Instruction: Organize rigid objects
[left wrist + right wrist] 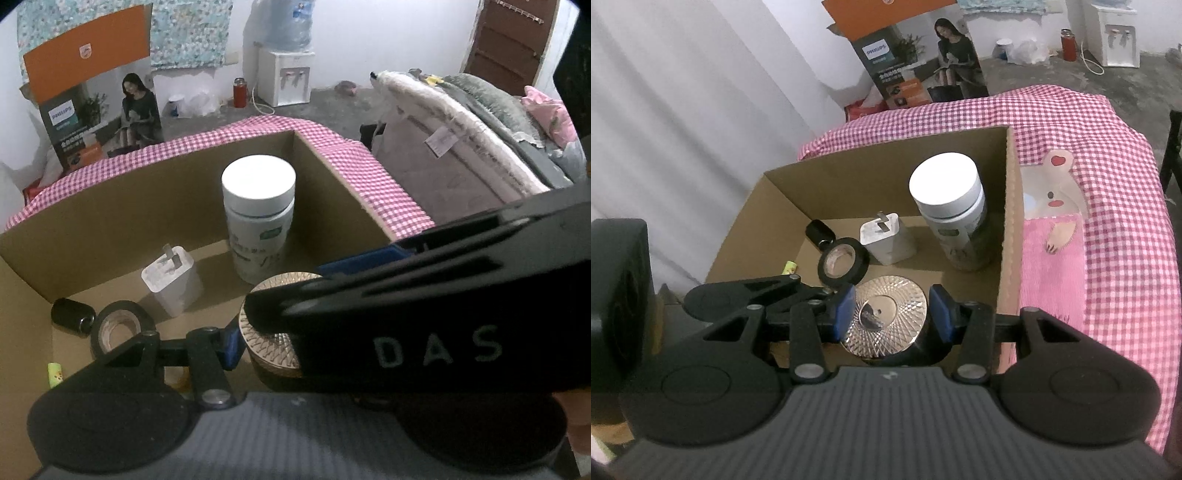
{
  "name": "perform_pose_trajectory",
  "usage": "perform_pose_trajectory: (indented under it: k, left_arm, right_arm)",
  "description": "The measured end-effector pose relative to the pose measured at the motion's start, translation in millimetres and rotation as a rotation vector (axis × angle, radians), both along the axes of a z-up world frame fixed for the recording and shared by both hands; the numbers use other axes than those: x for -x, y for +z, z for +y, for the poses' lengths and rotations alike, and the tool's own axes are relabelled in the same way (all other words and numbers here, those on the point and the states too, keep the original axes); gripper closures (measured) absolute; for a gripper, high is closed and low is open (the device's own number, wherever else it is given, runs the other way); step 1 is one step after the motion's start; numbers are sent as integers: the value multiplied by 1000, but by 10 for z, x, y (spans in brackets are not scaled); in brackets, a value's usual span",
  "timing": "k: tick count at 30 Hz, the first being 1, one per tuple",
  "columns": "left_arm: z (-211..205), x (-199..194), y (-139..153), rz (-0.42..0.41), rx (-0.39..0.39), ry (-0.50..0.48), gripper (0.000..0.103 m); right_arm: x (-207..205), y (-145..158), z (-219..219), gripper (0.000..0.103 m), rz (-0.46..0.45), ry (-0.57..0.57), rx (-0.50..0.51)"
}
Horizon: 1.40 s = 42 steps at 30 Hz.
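Cardboard walls of the box [894, 177] stand high on every side I can see, so the only way in or out for my right hand-held gripper [892, 314] is from above. Its blue pads [844, 312] sit on either side of the round gold tin [890, 314], the left pad against the rim and the right pad just at the far edge; they look pressed on it, and the tin hangs low near the front wall of the box. The tin's patterned lid faces up, its short axis vertical, its flat face level with the box floor.

From my left hand-held gripper [280, 295] I see the same tin [269, 343] right in front of me, with the black body of the other tool lying across most of the view. One blue pad [232, 347] of the left tool touches the tin's side; the second is hidden, so I cannot tell how it stands.

A roll of black tape [842, 264] leans just behind the tin, nearly touching it. Beyond are a white charger [886, 240] standing with its prongs up, a tall white-capped bottle [951, 210] upright near the right wall, a small black cylinder [818, 230] and a little yellow tube [790, 266] by the left wall. The box rests on a pink checked cloth [1108, 184] over the worktop.
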<state>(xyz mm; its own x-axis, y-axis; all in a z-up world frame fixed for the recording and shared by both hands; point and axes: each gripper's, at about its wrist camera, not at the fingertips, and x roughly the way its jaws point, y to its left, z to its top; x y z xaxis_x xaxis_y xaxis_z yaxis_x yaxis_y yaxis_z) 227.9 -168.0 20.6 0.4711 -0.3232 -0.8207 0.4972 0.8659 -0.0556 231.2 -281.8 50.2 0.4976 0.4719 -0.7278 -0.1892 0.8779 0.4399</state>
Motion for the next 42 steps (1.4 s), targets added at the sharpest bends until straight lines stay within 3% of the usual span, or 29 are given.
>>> perform_pose_trajectory:
  k: [5, 16, 19, 25, 29, 36, 42]
  left_arm:
    - [2, -12, 8, -29, 6, -6, 44]
    - [81, 145, 212, -100, 25, -16, 33]
    - [154, 289, 332, -135, 39, -23, 22]
    - [376, 677, 598, -220, 75, -22, 0]
    - [552, 933, 692, -273, 85, -7, 0]
    - [667, 1138, 740, -342, -40, 147, 0]
    - [778, 1233, 734, -312, 0, 230, 0]
  right_arm:
    - [-84, -19, 26, 59, -24, 5, 29]
    - [61, 102, -98, 58, -105, -43, -56]
    - [230, 243, -132, 50, -162, -68, -82]
    - [766, 573, -95, 17, -322, -120, -54]
    - [1110, 749, -33, 1, -417, -153, -31]
    - [1449, 962, 155, 1, -476, -206, 36]
    - [1614, 1086, 468, 1, -521, -248, 195]
